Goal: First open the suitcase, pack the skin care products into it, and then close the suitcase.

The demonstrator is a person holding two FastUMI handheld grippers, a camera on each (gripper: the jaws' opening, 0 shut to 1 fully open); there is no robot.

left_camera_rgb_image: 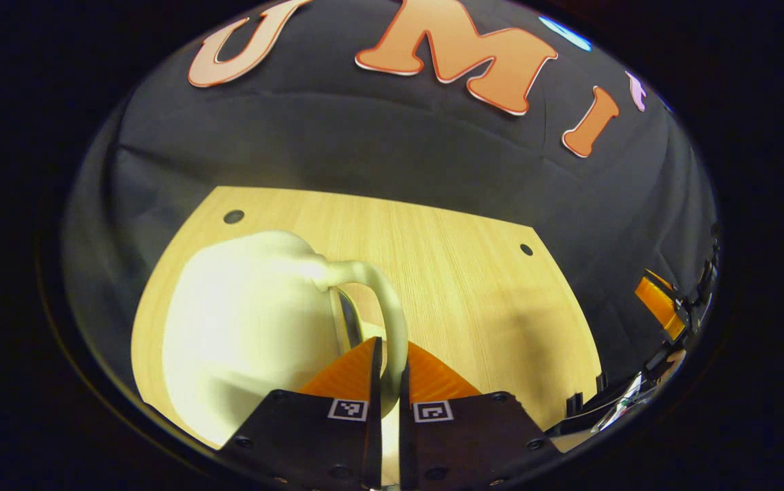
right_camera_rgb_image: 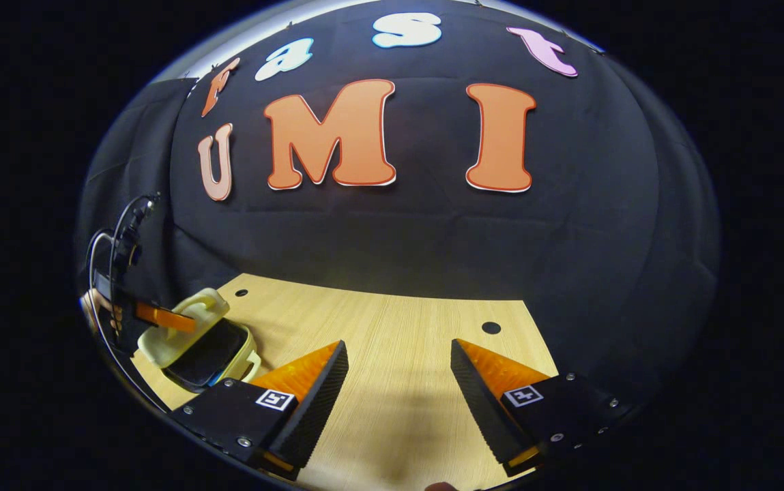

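The small cream suitcase [left_camera_rgb_image: 241, 327] is seen on the wooden worktop [left_camera_rgb_image: 460, 286]. Its handle [left_camera_rgb_image: 385, 307] is pinched between the jaws of the left gripper [left_camera_rgb_image: 389, 372], which are closed tight on it. The lid is lifted partway, with a dark inside showing. The right gripper [right_camera_rgb_image: 398, 382] is held above bare worktop, its jaws wide apart.

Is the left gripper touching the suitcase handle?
Touching. In the left gripper view, the left gripper has both fingers pressed on the suitcase handle.
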